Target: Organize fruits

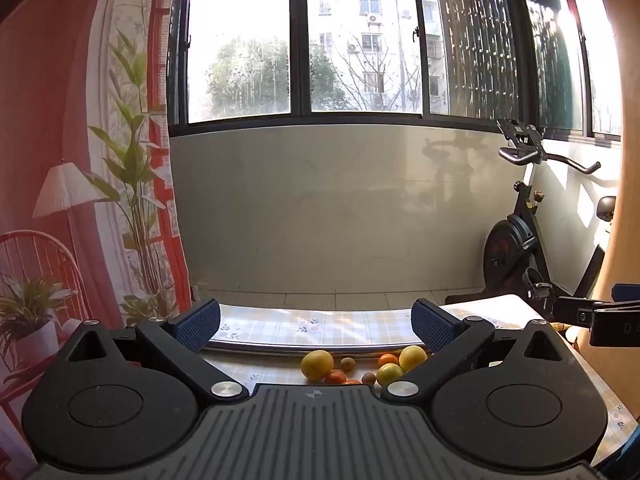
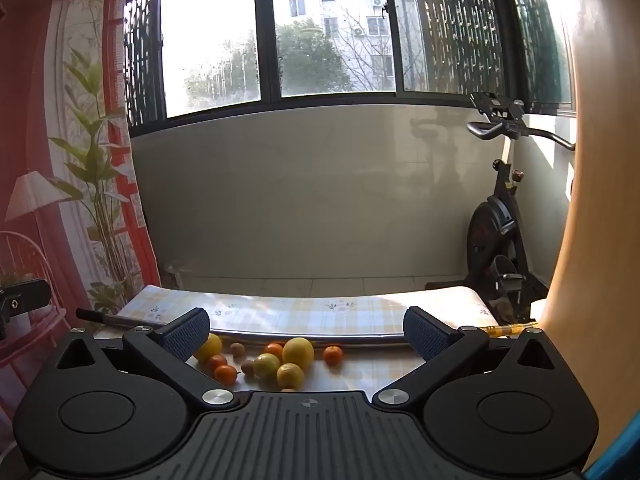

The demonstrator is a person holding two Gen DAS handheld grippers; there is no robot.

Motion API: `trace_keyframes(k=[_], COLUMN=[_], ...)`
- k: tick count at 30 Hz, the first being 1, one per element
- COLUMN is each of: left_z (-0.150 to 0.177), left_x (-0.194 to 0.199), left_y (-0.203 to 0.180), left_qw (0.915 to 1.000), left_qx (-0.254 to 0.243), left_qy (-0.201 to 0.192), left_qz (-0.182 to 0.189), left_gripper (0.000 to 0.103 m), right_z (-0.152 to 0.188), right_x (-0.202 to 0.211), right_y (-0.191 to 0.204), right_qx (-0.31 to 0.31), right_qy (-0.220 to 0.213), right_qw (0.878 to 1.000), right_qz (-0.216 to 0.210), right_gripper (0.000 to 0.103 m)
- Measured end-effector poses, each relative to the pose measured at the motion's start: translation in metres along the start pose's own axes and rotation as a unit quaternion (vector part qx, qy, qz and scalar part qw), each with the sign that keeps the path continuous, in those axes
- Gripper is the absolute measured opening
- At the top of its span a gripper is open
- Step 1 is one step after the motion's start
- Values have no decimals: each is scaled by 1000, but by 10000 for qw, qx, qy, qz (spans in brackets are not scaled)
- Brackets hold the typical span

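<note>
Both the left gripper (image 1: 316,328) and right gripper (image 2: 306,330) gape wide, holding nothing. The fruits (image 2: 276,358) lie loose on the table (image 2: 304,312) just below the fingers; a careless nudge might roll them off.

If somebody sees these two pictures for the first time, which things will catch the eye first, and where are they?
First, the loose cluster of yellow and orange round fruits lying on the checked floral tablecloth, just ahead of the open right gripper and the open left gripper. Behind the table, the wide dark-framed window glows brightly, and a black exercise bike stands in the right corner.
</note>
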State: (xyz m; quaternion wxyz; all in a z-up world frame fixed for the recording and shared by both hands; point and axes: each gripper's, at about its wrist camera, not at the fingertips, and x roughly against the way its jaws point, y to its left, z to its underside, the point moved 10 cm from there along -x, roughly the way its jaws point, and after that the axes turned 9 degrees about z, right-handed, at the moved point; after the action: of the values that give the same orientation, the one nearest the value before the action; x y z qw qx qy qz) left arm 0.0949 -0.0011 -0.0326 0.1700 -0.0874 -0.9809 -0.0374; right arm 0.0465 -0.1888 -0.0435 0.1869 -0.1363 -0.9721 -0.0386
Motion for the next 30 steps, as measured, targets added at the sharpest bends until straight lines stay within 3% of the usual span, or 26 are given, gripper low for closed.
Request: trace_keyframes(k=[30], left_z=[0], left_x=[1], left_y=[3], left_qw=[9999], left_qx=[109], left_qy=[-42], left_qz=[40], left_gripper=[103], right_z=[-4], right_x=[6], right_y=[0], right_qx=[71], right_qy=[-90], right_qw=[9999], right_qz=[-2], right_gripper=[103])
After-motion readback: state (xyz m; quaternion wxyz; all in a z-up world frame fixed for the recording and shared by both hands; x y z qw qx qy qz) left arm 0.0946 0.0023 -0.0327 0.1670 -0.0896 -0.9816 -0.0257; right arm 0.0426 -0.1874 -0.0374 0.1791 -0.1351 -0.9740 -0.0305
